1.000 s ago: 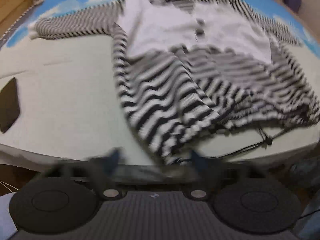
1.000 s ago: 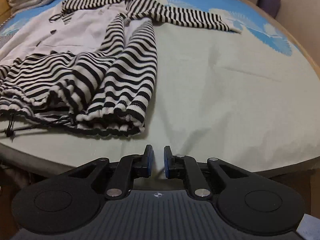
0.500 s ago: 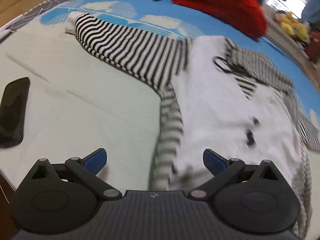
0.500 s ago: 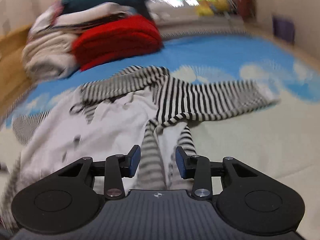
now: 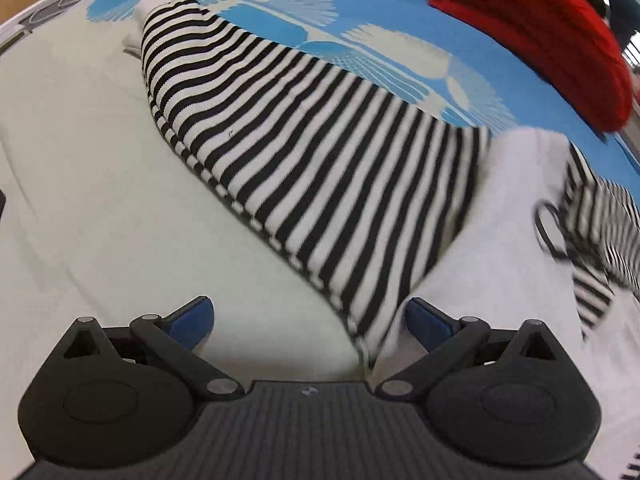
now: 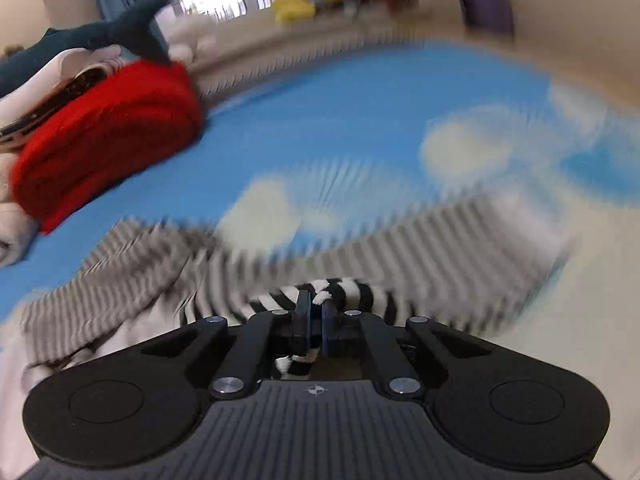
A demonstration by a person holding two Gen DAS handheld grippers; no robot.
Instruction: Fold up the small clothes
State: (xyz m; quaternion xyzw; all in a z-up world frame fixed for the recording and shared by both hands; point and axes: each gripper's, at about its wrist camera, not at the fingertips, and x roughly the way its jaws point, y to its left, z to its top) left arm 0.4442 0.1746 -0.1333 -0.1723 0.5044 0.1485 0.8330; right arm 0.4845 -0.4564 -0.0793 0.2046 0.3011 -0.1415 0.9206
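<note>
Lying on a bed sheet (image 5: 80, 184) that is pale near the camera and blue with white fan shapes farther away, the striped garment (image 5: 304, 168) fills most of the left wrist view. Its black-and-white sleeve stretches from the upper left down toward the lower middle, and its white front panel (image 5: 500, 248) spreads to the right. The left gripper (image 5: 308, 320) has its blue fingers (image 5: 192, 316) spread wide. The left one is over the bare sheet and the right one is at the edge of the white panel, with the lower end of the sleeve between them. I cannot tell if they touch the cloth. At the top right lies a folded red textile (image 5: 532, 40).

In the right wrist view, much is blurred. At the left is a red textile (image 6: 108, 136) with a dark plush shark (image 6: 92, 36) above it. The right gripper (image 6: 315, 320) has its fingers (image 6: 302, 320) pressed together, pinching a fold of the striped garment (image 6: 344, 292). The other sleeve (image 6: 460, 248) stretches to the right over the bed.
</note>
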